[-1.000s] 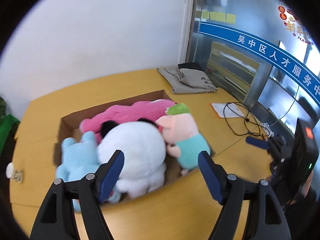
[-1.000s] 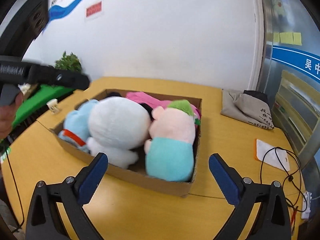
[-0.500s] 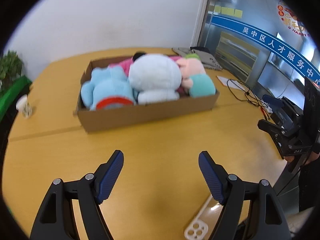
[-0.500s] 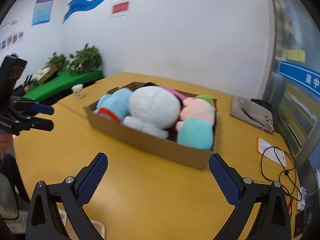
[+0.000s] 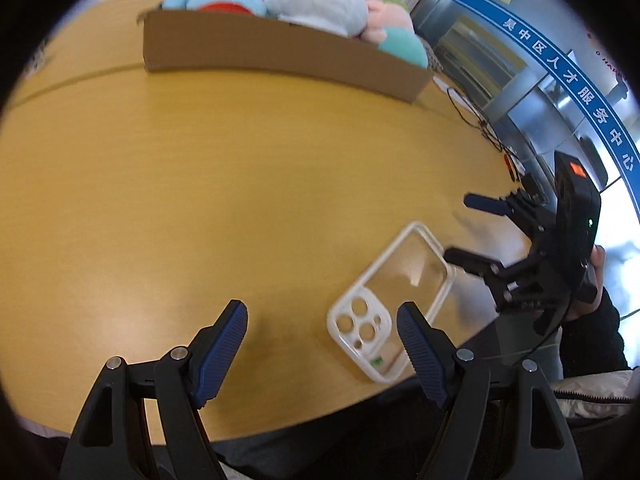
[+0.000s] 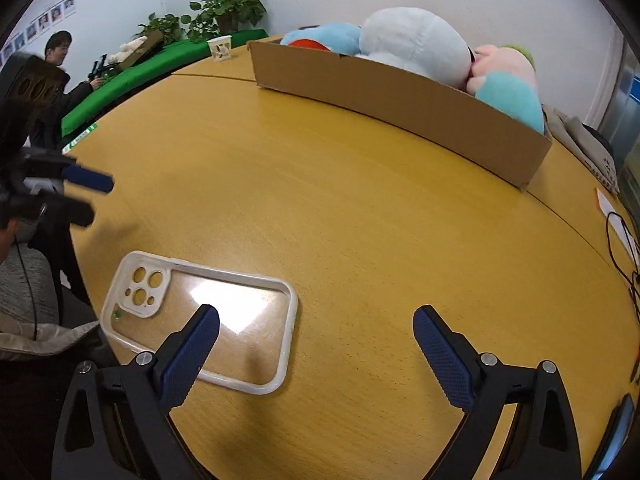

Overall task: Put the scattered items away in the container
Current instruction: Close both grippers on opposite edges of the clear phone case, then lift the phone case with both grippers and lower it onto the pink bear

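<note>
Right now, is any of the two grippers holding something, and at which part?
Nothing is held. The left gripper and right gripper are both closing on empty air above the table; the phone case lies untouched.

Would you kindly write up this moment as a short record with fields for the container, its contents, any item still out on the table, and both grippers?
container: cardboard box, at the far side of the wooden table
contents: blue plush, white plush, pink and teal plush
item still out: clear phone case, flat near the table's front edge
left gripper: jaws closing, nothing between them, case beside its right finger
right gripper: jaws closing, nothing gripped, above the case's end
</note>
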Demonstrator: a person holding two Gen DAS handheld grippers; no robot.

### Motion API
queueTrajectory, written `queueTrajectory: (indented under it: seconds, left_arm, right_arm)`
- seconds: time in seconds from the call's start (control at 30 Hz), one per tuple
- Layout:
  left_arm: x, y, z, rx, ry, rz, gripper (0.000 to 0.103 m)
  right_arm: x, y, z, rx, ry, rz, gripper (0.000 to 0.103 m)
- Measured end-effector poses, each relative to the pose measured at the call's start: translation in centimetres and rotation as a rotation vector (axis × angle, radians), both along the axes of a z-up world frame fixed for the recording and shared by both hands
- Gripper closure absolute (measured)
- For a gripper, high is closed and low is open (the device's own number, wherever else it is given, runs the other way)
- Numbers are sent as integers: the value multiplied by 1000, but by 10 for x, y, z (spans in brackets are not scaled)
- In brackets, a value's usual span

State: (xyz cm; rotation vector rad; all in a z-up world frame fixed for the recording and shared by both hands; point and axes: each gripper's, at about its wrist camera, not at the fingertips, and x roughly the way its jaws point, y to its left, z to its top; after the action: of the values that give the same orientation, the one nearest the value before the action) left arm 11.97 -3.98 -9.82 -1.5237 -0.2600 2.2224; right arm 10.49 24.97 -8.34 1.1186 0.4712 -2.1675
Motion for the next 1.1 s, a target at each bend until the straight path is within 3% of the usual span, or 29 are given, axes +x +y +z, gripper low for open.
queueTrajectory:
  seconds: [0.17, 0.27, 0.33, 0.43, 0.53, 0.57, 0.6, 0.67, 0.73, 0.87, 1.1]
  left_arm:
    - [1, 16, -19, -26, -84, -48, 53]
    - [1, 25, -20, -46, -86, -75, 67]
    - [0, 29, -22, -54, -93, -85, 85]
    - [-3, 31, -21, -74, -97, -94, 86]
    - [-7, 31, -21, -85, -101, -93, 87]
    - [-9, 29, -21, -84, -103, -91, 87]
    - [-11, 29, -21, -83, -106, -90, 88]
    - [-14, 26, -21, -87, -106, -82, 89]
    - [-17, 23, -17, -82, -99, -74, 91]
    - [-27, 19, -3, -70, -60, -62, 91]
    - [-73, 5, 51, -61, 70, -59, 92]
  right_arm:
    - [-7, -4, -14, 64, -44, -33, 27]
    - [-4, -4, -19, 53, -65, -38, 39]
    - [-1, -5, -17, 53, -55, -35, 42]
    - [3, -5, -16, 34, -69, -32, 54]
    - [11, -10, -15, 26, -68, -12, 73]
    - [14, -11, -15, 22, -71, -5, 83]
    - [17, -12, -14, 20, -70, 2, 86]
    - [20, -14, -15, 35, -58, 2, 86]
    - [19, -11, -15, 32, -70, -9, 95]
    - [14, -6, -2, -6, -61, -26, 95]
    - [-8, -10, 49, -45, 51, -49, 95]
